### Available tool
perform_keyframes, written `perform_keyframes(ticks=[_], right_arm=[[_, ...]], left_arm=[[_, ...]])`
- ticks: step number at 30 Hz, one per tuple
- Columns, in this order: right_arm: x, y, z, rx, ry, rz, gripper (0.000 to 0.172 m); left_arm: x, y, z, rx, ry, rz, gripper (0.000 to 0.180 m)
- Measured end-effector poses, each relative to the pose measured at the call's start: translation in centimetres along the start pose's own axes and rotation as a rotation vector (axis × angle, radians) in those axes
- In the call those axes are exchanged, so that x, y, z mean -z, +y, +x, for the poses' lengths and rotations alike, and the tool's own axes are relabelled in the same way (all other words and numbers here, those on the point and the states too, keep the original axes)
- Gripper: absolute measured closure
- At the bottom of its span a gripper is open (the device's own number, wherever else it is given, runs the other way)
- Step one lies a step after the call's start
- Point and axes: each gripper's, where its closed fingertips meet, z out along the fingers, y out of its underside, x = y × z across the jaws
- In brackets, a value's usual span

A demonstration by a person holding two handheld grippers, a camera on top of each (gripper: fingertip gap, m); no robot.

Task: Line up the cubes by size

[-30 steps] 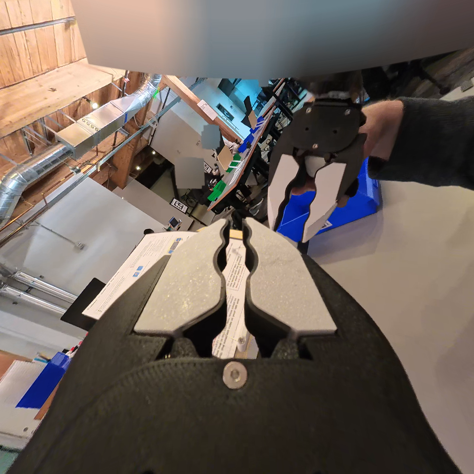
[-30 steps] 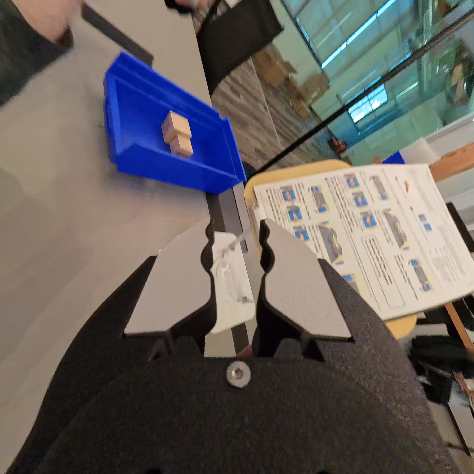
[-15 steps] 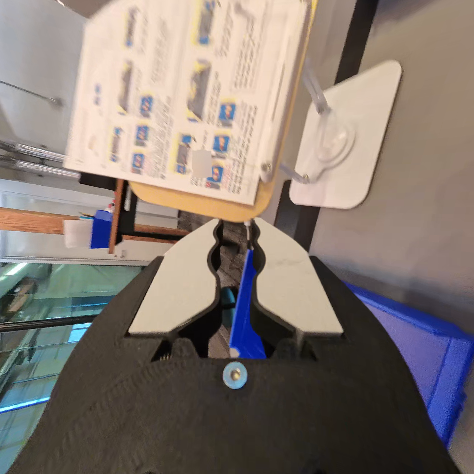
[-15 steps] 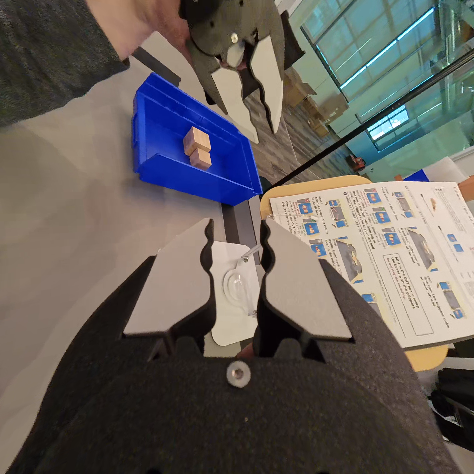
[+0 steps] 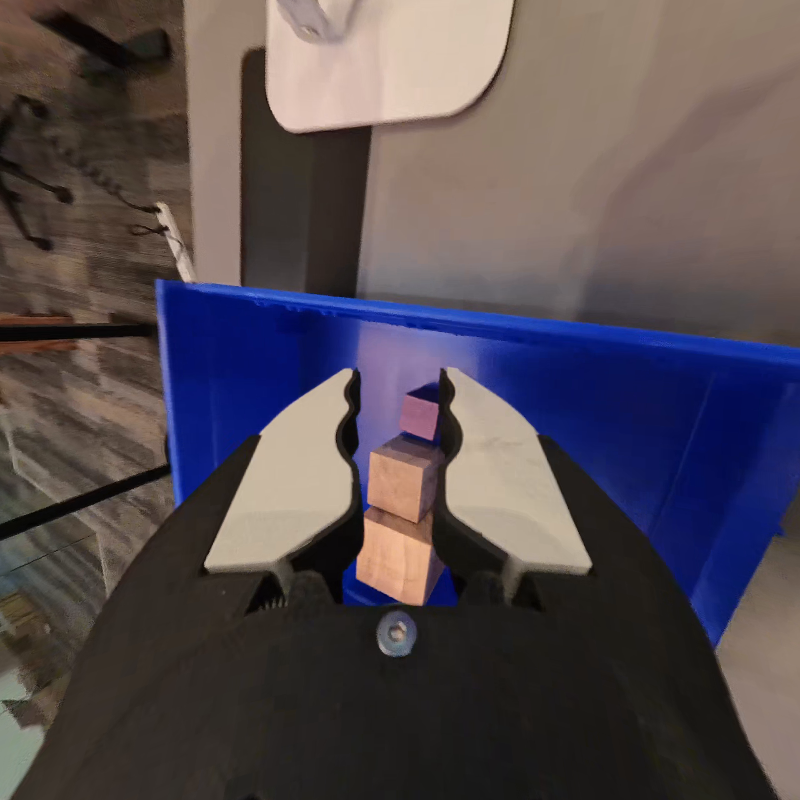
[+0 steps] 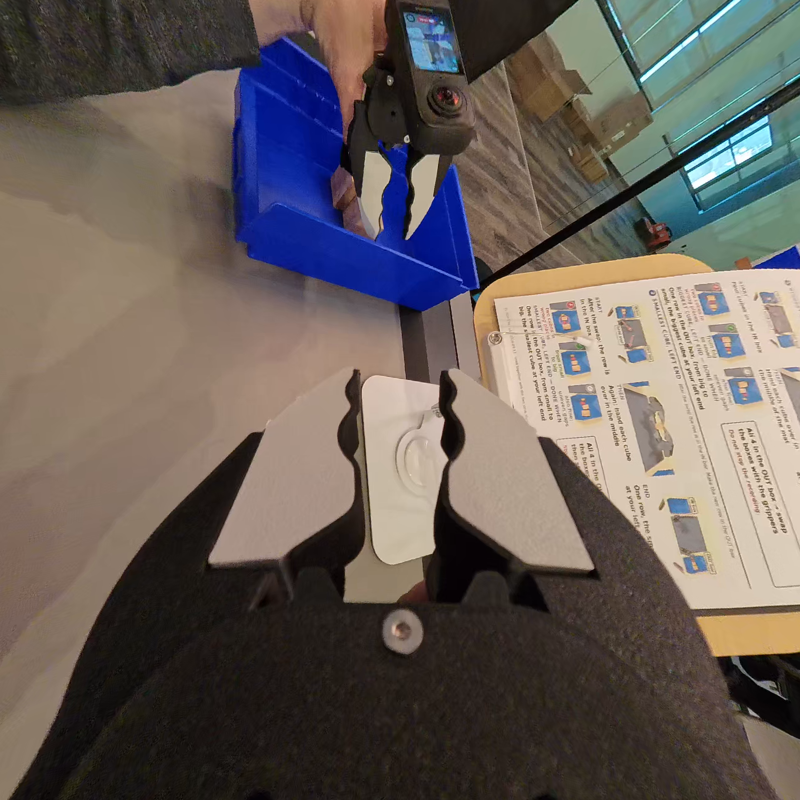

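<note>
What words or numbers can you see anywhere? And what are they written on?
I won't copy writing out, but here is where it sits.
On the printed sheet clipped to the tan board: lines of print beside small blue pictures.
On the little screen of the camera above the left gripper: tiny marks, too small to read.
On the blue bin, wooden cubes and white plate: no writing shows.

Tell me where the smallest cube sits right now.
In the left wrist view the smallest cube sits inside the blue bin, at the far end of the cube row beyond the middle cube, seen between the left gripper's open jaws.
</note>
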Motion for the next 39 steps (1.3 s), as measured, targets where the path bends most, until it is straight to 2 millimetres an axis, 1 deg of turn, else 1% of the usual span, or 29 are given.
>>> perform_keyframes(ticks=[2, 4, 6, 7, 9, 12, 18, 21, 26, 27, 34, 37, 39], right_arm=[[-0.3, 0.2, -0.2, 0.004, -0.009, -0.011, 0.138], [-0.5, 0.3, -0.3, 0.007, -0.016, -0.015, 0.137], [-0.6, 0.2, -0.5, 0.011, -0.023, -0.015, 0.137], [-0.6, 0.2, -0.6, 0.015, -0.026, -0.017, 0.137], [-0.6, 0.3, -0.7, 0.020, -0.026, -0.020, 0.137], [-0.5, 0.3, -0.7, 0.023, -0.029, -0.018, 0.137], [-0.5, 0.6, -0.7, 0.026, -0.028, -0.028, 0.137], [-0.7, 0.7, -0.8, 0.031, -0.034, -0.036, 0.137], [-0.9, 0.7, -1.0, 0.037, -0.039, -0.041, 0.137], [-0.9, 0.7, -1.0, 0.039, -0.040, -0.041, 0.137], [-1.1, 0.7, -1.1, 0.040, -0.045, -0.040, 0.137], [-1.2, 0.6, -1.2, 0.043, -0.045, -0.041, 0.137], [-1.2, 0.5, -1.1, 0.040, -0.043, -0.036, 0.137]], left_arm=[[-0.5, 1.5, 0.0, 0.005, 0.002, -0.085, 0.144], [-0.9, 2.1, 0.3, 0.027, 0.025, -0.099, 0.143], [-1.7, 3.5, 0.3, 0.043, 0.037, -0.150, 0.142], [-2.1, 4.2, 0.5, 0.052, 0.051, -0.176, 0.139], [-2.7, 4.8, 0.6, 0.054, 0.060, -0.194, 0.138], [-3.3, 4.7, 0.7, 0.054, 0.068, -0.193, 0.137], [-4.4, 5.9, 1.1, 0.054, 0.096, -0.248, 0.136], [-4.8, 5.7, 1.3, 0.054, 0.107, -0.239, 0.138], [-5.5, 6.5, 1.6, 0.059, 0.130, -0.263, 0.146], [-5.6, 6.5, 1.6, 0.061, 0.130, -0.258, 0.149], [-5.5, 6.4, 1.4, 0.057, 0.123, -0.242, 0.150], [-4.9, 5.9, 0.9, 0.053, 0.097, -0.213, 0.150], [-4.0, 5.1, 0.7, 0.053, 0.080, -0.170, 0.150]])
